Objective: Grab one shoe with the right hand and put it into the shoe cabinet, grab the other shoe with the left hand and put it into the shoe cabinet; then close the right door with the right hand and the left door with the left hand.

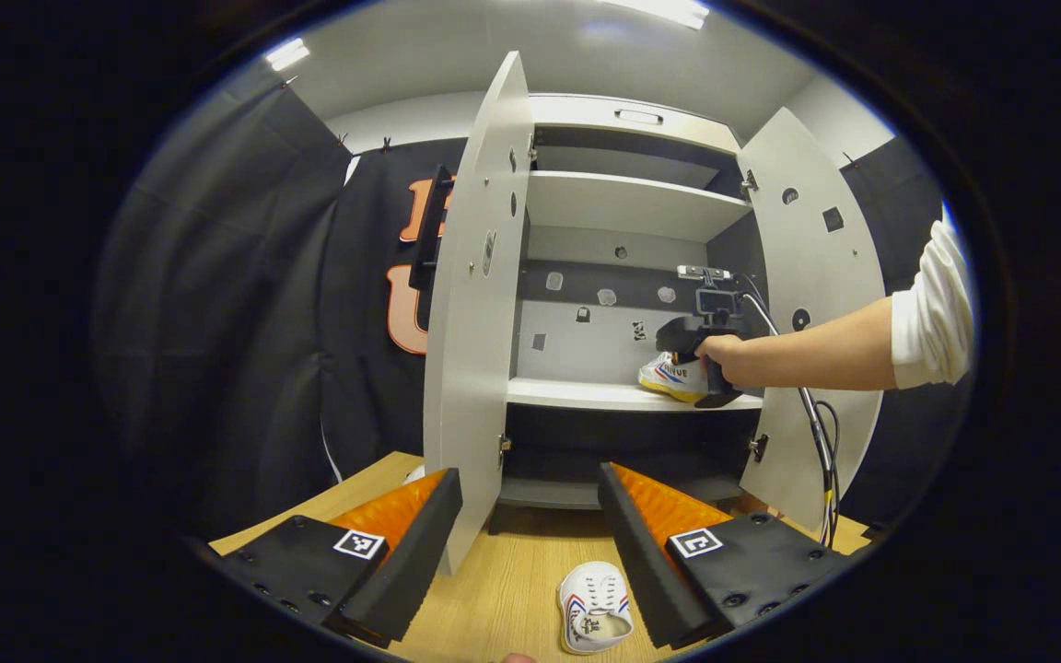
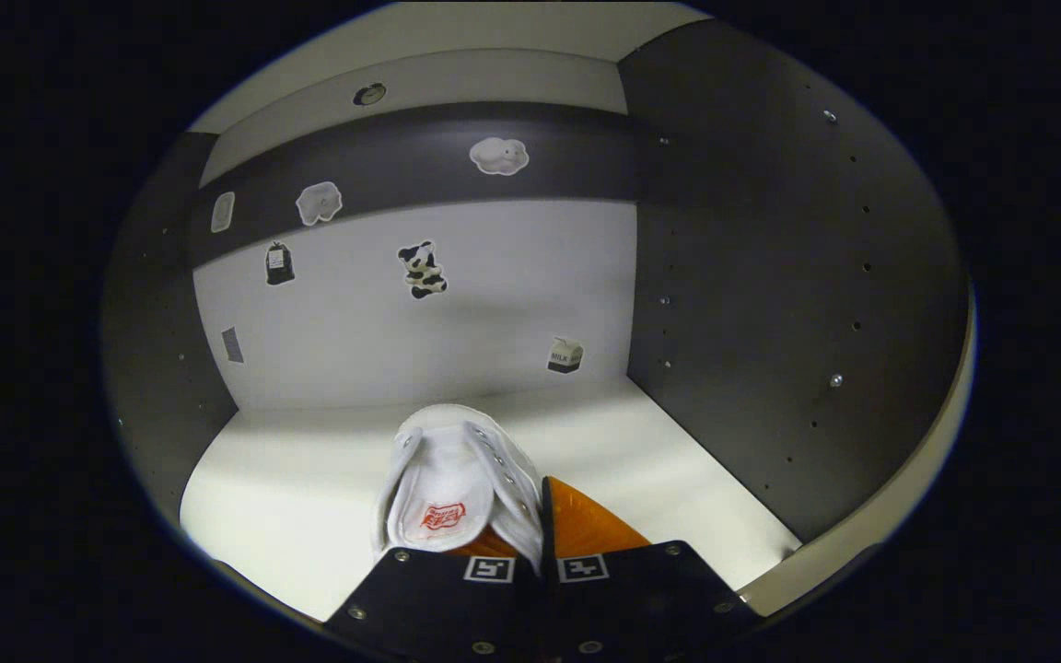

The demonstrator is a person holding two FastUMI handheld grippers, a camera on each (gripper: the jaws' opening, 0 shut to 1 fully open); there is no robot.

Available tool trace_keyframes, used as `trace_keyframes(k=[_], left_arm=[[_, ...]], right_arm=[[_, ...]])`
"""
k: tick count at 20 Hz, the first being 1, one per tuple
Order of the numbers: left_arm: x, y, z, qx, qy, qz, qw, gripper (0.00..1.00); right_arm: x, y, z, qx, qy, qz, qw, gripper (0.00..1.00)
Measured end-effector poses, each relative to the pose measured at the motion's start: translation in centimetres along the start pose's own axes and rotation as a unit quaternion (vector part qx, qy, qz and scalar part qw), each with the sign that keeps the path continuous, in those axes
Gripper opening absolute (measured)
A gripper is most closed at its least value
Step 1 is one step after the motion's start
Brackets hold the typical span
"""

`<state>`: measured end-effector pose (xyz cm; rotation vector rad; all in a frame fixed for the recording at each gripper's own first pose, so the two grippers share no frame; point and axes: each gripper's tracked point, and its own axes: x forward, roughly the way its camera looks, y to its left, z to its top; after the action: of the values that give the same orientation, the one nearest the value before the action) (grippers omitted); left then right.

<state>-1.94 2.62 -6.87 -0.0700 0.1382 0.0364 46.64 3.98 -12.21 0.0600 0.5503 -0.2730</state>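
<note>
A white shoe cabinet (image 1: 627, 207) stands on a wooden floor (image 1: 503, 589) with both doors swung wide open. In the left gripper view, the left door (image 1: 480, 304) juts forward edge-on and the right door (image 1: 816, 313) angles away to the side. The left gripper (image 1: 530, 539) hangs low in front of the cabinet, its two fingers spread far apart with nothing between them. Just beside its right finger, on the floor near the cabinet's front edge, lies a white shoe with red and blue stripes (image 1: 595, 608), its opening facing up.

The same view takes in a bare forearm and white sleeve (image 1: 931, 308) reaching in from the right, the hand (image 1: 728, 354) wrapped around the right gripper's handle. That gripper sits at the right end of the middle shelf (image 1: 577, 394), with a second white shoe (image 1: 673, 376) on the shelf's front edge.

The right gripper view looks from inside the cabinet. Here the right gripper (image 2: 542, 543) has its fingers nearly together, pinching the side wall of that second shoe, one finger inside the opening and one outside. The shoe's toe points toward the back panel (image 2: 457, 304), which carries small stickers (image 2: 422, 269), and the shoe rests on the shelf toward its right side, near the dark side wall (image 2: 770, 304)
</note>
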Motion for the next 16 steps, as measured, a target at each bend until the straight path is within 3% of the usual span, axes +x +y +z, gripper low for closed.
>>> trace_keyframes(k=[7,11,12,16], left_arm=[[0.5,-0.2,-0.2,-0.01,-0.001,-0.003,1.0,0.96],[0.6,-0.5,-0.3,-0.012,-0.002,-0.008,1.0,0.96],[0.6,-0.6,-0.2,-0.013,-0.003,-0.011,1.0,0.96],[0.7,-1.2,-0.1,-0.006,-0.007,-0.022,1.0,0.96]], right_arm=[[-1.4,0.9,0.1,-0.011,-0.005,0.034,0.999,0.13],[-3.5,0.6,1.0,-0.011,-0.014,0.045,0.999,0.36],[-4.3,0.3,1.1,-0.015,-0.016,0.049,0.999,0.54],[-9.7,-0.4,3.5,-0.017,-0.078,0.086,0.993,0.74]])
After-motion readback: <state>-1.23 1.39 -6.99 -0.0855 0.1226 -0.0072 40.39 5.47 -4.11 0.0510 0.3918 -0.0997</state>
